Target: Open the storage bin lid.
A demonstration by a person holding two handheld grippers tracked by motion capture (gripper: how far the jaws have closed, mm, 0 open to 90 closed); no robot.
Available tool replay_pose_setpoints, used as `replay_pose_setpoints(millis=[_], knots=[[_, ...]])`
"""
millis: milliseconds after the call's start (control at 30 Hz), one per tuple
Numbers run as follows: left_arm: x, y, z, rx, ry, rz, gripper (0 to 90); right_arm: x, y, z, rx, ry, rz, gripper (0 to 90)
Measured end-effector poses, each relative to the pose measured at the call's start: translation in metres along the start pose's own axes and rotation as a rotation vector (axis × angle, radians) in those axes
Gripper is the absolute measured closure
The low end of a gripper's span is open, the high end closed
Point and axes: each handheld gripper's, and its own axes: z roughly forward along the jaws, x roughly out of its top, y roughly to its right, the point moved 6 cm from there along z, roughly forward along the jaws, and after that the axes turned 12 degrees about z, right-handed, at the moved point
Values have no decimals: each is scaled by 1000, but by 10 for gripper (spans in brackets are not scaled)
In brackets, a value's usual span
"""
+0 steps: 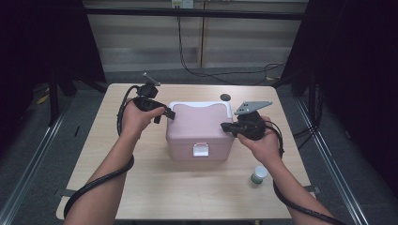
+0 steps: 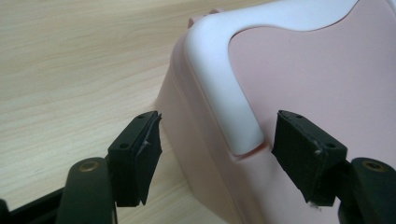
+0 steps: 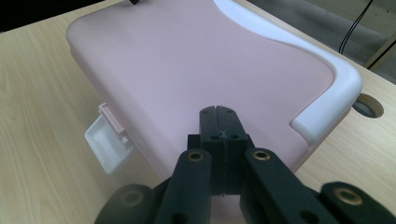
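Note:
A pink box (image 1: 199, 129) with a closed lid stands in the middle of the table, a white handle (image 1: 199, 104) lying across its far top edge and a white latch (image 1: 201, 149) on its front. My left gripper (image 1: 166, 115) is at the box's far left corner. In the left gripper view it (image 2: 217, 126) is open, its jaws on either side of the handle's end (image 2: 233, 93) and the box's edge (image 2: 196, 140), pads apart from both. My right gripper (image 1: 225, 125) is at the box's right side. It (image 3: 218, 112) is shut and empty, pointing over the pink lid (image 3: 187, 60) between the latch (image 3: 106, 142) and the handle (image 3: 336, 88).
A small green bottle with a white cap (image 1: 258, 174) stands on the wooden table (image 1: 155, 187) to the front right of the box, near my right forearm. A round cable hole (image 1: 225, 97) lies behind the box. Dark curtains flank the table.

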Motion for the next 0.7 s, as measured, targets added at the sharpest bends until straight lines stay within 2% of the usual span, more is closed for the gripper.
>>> replay_pose_setpoints(millis=[167,300,400,500,567,700], knots=[[5,2,6,-19,10,-14,311,0,0,0,-5,1,28,900],[10,5,11,-31,13,-1,319,0,0,0,-4,-7,32,900],[14,9,13,-38,11,10,323,-1,2,0,12,1,57,900],[18,12,14,-5,-5,24,311,-2,3,0,28,13,86,900],[20,14,12,-10,0,12,317,-2,3,0,27,16,101,900],[22,18,4,1,-14,23,341,-2,3,1,27,14,108,900]])
